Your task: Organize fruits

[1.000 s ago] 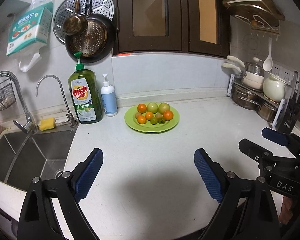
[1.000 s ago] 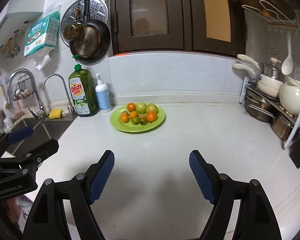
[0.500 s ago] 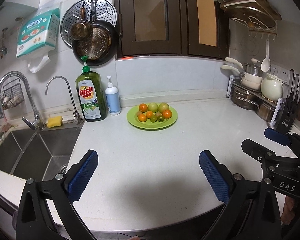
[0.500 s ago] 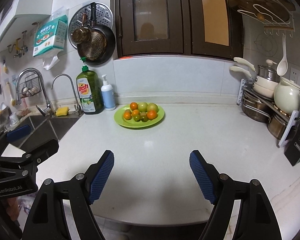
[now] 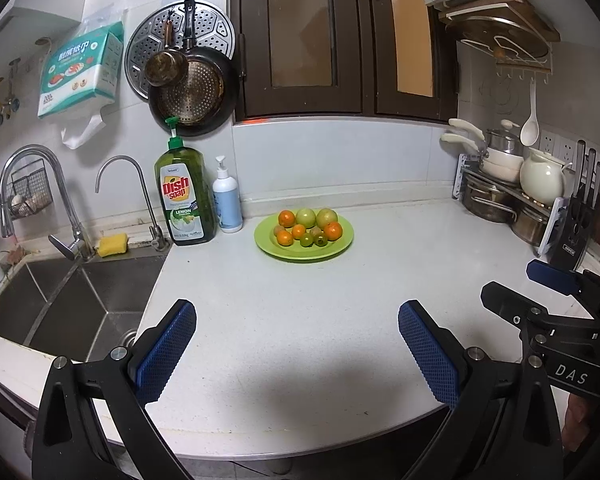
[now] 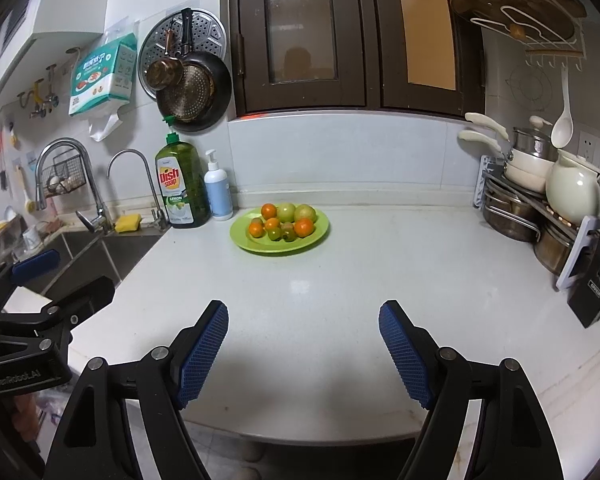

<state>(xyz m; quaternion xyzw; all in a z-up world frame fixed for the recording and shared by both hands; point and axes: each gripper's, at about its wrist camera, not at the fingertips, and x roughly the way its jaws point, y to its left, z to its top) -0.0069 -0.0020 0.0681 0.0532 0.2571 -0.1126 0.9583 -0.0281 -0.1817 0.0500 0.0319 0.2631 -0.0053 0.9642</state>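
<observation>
Both claws have drawn back toward the worktop edge over the last second: the left claw and right claw hang released and empty, well apart from the fruits, which all sit heaped on the green plate by the dish soap bottle; that fits either gathering finished or sorting pending

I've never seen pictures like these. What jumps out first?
The bright green plate heaped with orange and green fruits sits alone on the white counter, near the back wall. Left of it stands a big green dish soap bottle by the sink. In front, the left gripper and right gripper gape open, empty.
</observation>
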